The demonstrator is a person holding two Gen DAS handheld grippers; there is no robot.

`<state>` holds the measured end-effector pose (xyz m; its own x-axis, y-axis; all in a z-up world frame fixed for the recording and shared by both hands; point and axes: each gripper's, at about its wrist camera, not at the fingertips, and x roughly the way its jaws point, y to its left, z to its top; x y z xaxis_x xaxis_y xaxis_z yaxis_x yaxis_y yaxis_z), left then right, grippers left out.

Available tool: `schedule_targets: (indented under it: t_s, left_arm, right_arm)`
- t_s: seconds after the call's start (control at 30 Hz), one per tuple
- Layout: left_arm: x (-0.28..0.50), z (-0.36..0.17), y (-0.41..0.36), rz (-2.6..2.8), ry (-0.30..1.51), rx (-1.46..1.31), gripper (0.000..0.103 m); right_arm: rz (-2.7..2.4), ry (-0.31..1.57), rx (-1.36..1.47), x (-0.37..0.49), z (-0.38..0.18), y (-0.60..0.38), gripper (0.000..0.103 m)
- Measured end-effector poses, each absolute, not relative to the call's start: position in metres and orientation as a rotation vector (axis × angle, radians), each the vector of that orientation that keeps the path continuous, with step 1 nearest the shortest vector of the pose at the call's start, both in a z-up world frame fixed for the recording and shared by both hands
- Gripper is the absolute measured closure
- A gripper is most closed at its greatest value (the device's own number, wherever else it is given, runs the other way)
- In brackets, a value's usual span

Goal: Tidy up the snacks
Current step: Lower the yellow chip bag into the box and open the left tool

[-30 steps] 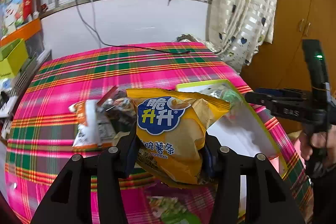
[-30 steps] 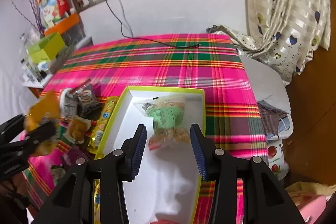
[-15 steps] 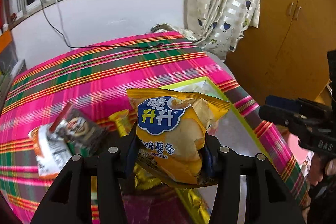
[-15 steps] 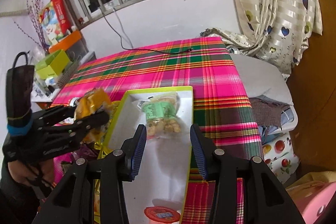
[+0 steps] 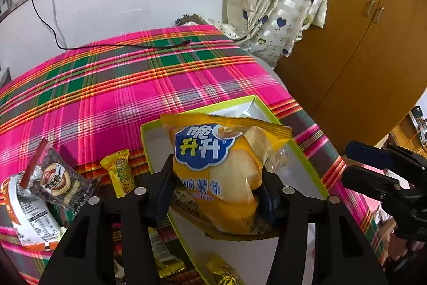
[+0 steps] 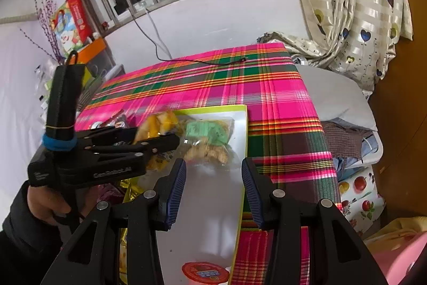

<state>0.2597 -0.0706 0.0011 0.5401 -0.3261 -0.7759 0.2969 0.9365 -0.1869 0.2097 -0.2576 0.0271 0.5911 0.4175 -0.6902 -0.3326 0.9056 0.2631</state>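
The left gripper (image 5: 217, 186), its jaws opening around the puffy yellow foil chip bag (image 5: 221, 172), hangs that bag upright over the green-rimmed white box (image 5: 307, 159) beside 1 green-labelled clear packet (image 6: 208, 140); the right gripper (image 6: 213, 186), spread and empty, waits nearer.

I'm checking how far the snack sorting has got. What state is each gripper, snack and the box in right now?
left gripper: jaws opening, yellow chip bag between them, over the box.
right gripper: open, empty, above the box.
box: lidless, on the plaid tablecloth.
green snack bag: lying in the box.
red-lidded cup: in the box.
small yellow packet: on the tablecloth, outside.
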Motion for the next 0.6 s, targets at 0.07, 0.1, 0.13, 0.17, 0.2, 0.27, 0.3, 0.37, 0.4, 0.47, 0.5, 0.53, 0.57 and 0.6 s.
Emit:
schedule_targets:
  t_s: [0.07,0.1,0.13,0.17,0.2,0.27,0.3,0.37,0.4,0.47,0.5,0.53,0.57,0.6]
  left_arm:
    - [0.258,0.001,-0.072,-0.376,0.918,-0.031,0.045]
    - [0.256,0.002,-0.071,-0.378,0.914,-0.031,0.044]
    - [0.255,0.004,-0.071,-0.381,0.909,-0.037,0.043]
    - [0.253,0.007,-0.069,-0.393,0.898,-0.048,0.041]
    - [0.251,0.010,-0.068,-0.399,0.888,-0.054,0.039]
    - [0.248,0.016,-0.065,-0.397,0.863,-0.058,0.038]
    - [0.246,0.018,-0.063,-0.397,0.857,-0.061,0.038]
    - [0.244,0.020,-0.059,-0.383,0.853,-0.070,0.038]
    - [0.243,0.021,-0.058,-0.373,0.850,-0.068,0.038]
    - [0.240,0.022,-0.056,-0.351,0.845,-0.048,0.038]
    - [0.239,0.022,-0.057,-0.337,0.849,-0.031,0.038]
    - [0.238,0.021,-0.059,-0.322,0.853,-0.009,0.038]
    - [0.238,0.018,-0.062,-0.305,0.861,0.023,0.043]
    - [0.239,0.016,-0.065,-0.293,0.871,0.049,0.055]
  right_arm:
    - [0.438,0.831,0.111,0.209,0.027,-0.258,0.061]
    - [0.438,0.831,0.111,0.209,0.027,-0.258,0.061]
    - [0.436,0.832,0.111,0.209,0.027,-0.258,0.061]
    - [0.435,0.832,0.114,0.209,0.027,-0.258,0.061]
    - [0.435,0.832,0.116,0.208,0.027,-0.257,0.061]
    - [0.437,0.831,0.115,0.207,0.027,-0.257,0.061]
    - [0.437,0.830,0.116,0.207,0.027,-0.257,0.061]
    - [0.438,0.829,0.116,0.206,0.027,-0.257,0.061]
    - [0.438,0.828,0.118,0.206,0.027,-0.257,0.061]
    - [0.438,0.828,0.121,0.205,0.026,-0.257,0.061]
    - [0.437,0.827,0.124,0.205,0.026,-0.257,0.061]
    - [0.439,0.826,0.126,0.204,0.026,-0.257,0.061]
    - [0.439,0.826,0.128,0.203,0.026,-0.257,0.061]
    - [0.439,0.826,0.129,0.203,0.026,-0.258,0.061]
